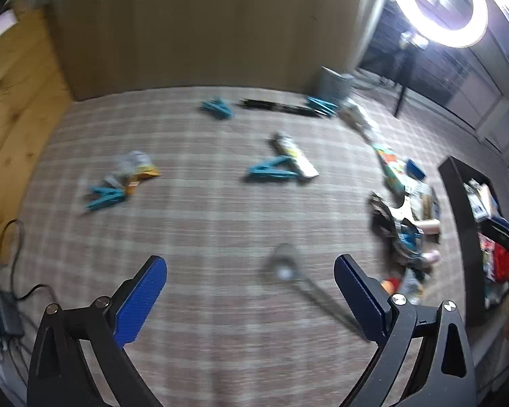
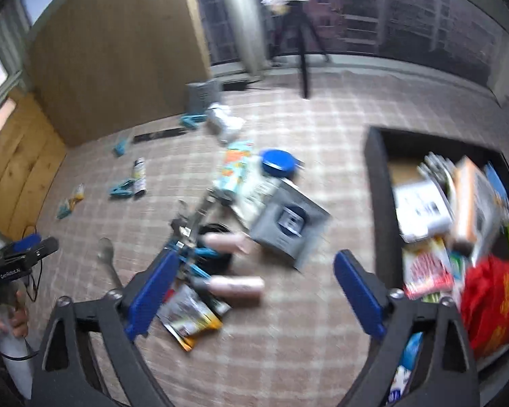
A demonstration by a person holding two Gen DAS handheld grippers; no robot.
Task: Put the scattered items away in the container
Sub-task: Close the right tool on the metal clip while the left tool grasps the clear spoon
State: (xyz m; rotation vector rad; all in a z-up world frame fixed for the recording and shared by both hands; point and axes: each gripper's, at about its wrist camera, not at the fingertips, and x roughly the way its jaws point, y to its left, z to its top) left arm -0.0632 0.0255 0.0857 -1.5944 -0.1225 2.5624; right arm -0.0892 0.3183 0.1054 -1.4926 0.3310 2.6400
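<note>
My left gripper (image 1: 251, 264) is open and empty above the checked carpet, with a metal spoon (image 1: 285, 266) lying between its fingers below. Teal clothes pegs (image 1: 271, 169) and snack packets (image 1: 137, 166) lie scattered ahead. My right gripper (image 2: 254, 264) is open and empty over a pile: two pink tubes (image 2: 236, 286), a yellow snack packet (image 2: 190, 318), a grey booklet (image 2: 288, 225) and a blue lid (image 2: 278, 162). The black container (image 2: 376, 183) stands to the right, holding several packets and boxes; it also shows in the left wrist view (image 1: 458, 224).
A wooden panel (image 1: 13, 101) and a wall stand at the left. A tripod (image 2: 302, 54) with a ring light (image 1: 437, 6) stands at the back. Cables and an adapter (image 1: 6, 312) lie at the left. The left gripper (image 2: 20, 254) shows in the right wrist view.
</note>
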